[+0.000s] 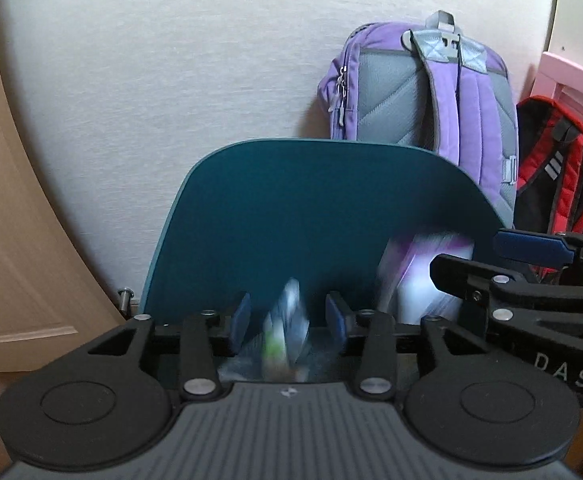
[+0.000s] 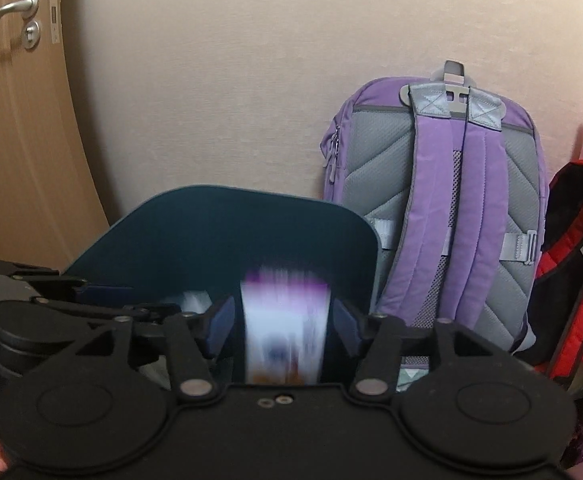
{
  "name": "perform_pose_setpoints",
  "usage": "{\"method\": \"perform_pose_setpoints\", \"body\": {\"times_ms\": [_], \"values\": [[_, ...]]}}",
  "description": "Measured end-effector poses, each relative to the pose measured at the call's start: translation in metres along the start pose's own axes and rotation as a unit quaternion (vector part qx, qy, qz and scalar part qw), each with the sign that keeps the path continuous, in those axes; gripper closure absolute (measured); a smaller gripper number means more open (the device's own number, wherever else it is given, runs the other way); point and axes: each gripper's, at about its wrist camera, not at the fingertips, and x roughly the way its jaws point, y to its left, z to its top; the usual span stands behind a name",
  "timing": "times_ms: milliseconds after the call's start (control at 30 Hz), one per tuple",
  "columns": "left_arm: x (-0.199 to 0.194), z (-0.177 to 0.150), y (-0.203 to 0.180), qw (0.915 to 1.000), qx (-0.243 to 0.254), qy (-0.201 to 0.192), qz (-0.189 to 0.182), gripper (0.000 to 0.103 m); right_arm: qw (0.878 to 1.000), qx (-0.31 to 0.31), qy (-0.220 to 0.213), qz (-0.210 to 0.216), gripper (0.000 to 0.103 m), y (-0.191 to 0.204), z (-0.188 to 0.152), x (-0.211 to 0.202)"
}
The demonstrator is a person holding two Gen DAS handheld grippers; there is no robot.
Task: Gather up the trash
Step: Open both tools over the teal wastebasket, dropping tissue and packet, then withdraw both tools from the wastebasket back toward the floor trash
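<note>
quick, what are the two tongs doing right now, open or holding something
Left tongs: open; a blurred wrapper sits between the pads, untouched, over the teal bin.
Right tongs: open; a blurred white and purple packet is loose between the pads.

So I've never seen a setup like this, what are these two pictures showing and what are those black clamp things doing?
Each picture comes from a camera mounted on a hand-held clamp, looking along its two fingers. The left gripper has a blurred crumpled wrapper between its open fingers; the right gripper has a blurred white and purple packet. Neither is pinched; both look mid-drop into the teal bin, whose lid stands open. Behind stand a purple backpack and a red one.
</note>
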Motion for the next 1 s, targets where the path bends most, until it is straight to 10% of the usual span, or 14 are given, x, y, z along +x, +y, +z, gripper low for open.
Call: {"method": "perform_pose_setpoints", "body": {"times_ms": [67, 1000], "values": [[-0.007, 0.0, 0.0, 0.9999, -0.005, -0.004, 0.009, 0.042, 1.0, 0.004, -0.001, -0.001, 0.046, -0.002, 0.001, -0.006], [-0.192, -0.062, -0.001, 0.9968, 0.006, -0.074, 0.029, 0.02, 0.998, -0.042, -0.045, 0.023, 0.022, 0.032, -0.045, -0.183]]}}
